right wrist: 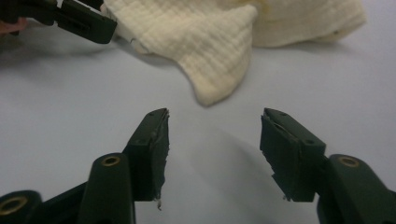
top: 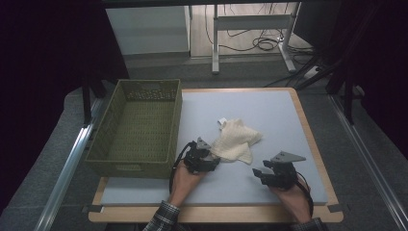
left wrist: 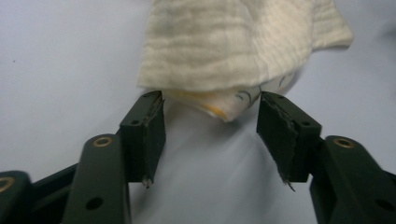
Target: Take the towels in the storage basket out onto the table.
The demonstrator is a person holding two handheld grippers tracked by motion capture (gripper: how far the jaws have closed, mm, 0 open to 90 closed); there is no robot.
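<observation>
Cream cloth [top: 236,140] crumpled near the middle of the grey mat [top: 269,108], just at 3 o'clock of the green woven basket [top: 139,126], which looks empty. Left gripper [top: 208,153] at the cloth's 8 o'clock corner, jaws about half open, the hem lying at the tips but not pinched; nothing held. In the left gripper view, cloth [left wrist: 233,46] at 12 o'clock, a printed underside peeking out between the pads. Right gripper [top: 262,174] at 5 o'clock of the cloth, well apart from it, jaws likewise about half open and empty; in the right gripper view, a cloth [right wrist: 219,51] corner hanging toward 12 o'clock, short of the tips.

Step in hand, probably: taking hold of the near corner, perhaps to fold or to move toward the basket. Next: nudge forward slightly under the hem, then pinch; bring the right gripper up to the 5 o'clock corner.
</observation>
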